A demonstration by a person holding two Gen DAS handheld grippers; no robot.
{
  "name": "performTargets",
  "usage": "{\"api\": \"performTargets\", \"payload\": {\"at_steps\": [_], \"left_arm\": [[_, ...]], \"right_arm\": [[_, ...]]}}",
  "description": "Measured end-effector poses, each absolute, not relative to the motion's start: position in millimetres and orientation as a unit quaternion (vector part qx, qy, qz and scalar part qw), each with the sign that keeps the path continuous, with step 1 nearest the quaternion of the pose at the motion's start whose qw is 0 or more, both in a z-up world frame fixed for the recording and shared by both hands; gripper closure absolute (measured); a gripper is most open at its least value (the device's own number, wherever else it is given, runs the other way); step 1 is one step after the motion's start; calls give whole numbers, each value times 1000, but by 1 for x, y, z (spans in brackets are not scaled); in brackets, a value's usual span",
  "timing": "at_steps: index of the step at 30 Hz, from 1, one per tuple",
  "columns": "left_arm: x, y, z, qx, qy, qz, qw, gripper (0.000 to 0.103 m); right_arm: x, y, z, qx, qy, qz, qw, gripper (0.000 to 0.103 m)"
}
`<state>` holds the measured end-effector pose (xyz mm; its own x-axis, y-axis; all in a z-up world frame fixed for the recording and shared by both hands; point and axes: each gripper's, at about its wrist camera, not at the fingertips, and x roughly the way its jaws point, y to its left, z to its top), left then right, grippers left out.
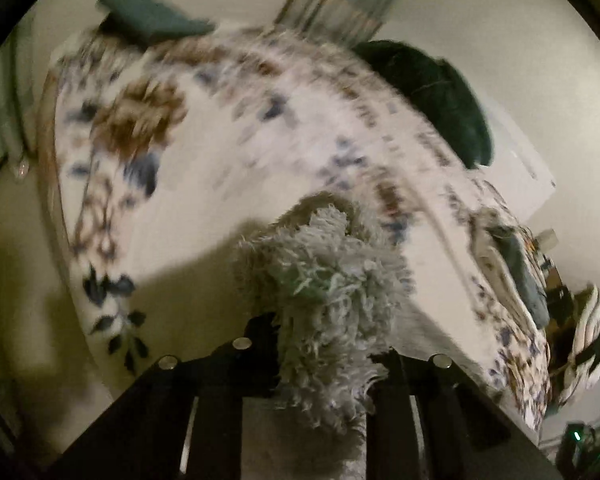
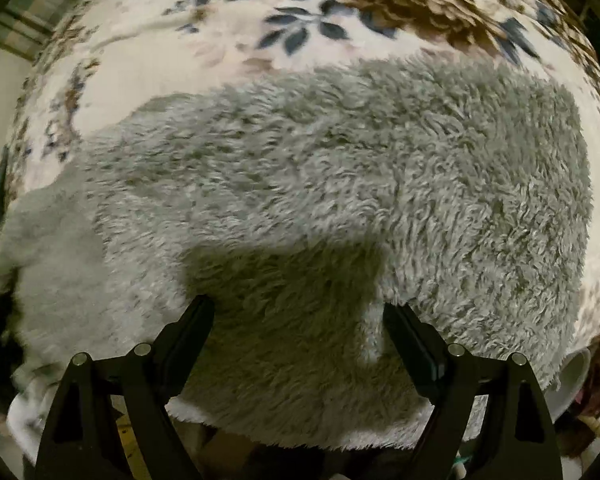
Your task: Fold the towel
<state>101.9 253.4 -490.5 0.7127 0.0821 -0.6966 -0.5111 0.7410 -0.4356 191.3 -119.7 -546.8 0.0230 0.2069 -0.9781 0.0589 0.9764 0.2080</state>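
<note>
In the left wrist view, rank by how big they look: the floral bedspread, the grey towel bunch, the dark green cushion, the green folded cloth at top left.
1. Floral bedspread, largest by far.
2. Grey towel, though it is closest to the camera, clamped in the left gripper, so it looks inflated.
3. Dark green cushion.
4. Green folded cloth; close to the cushion, blurred.

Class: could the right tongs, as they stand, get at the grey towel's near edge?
Probably yes: the right tongs are open, straddling the grey towel with nothing between them and its near edge.
</note>
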Motion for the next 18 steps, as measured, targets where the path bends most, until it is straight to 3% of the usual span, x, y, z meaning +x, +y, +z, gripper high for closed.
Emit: {"api": "performTargets", "payload": {"at_steps": [10,18], "left_arm": [[89,129,-372,-206,309,58,927,88],[109,-35,-363,-160,359,-88,915,88]], "right_arm": [[181,-172,-518,172,671,86,716,14],[150,-300,-500,212,656,38,724,14]]}}
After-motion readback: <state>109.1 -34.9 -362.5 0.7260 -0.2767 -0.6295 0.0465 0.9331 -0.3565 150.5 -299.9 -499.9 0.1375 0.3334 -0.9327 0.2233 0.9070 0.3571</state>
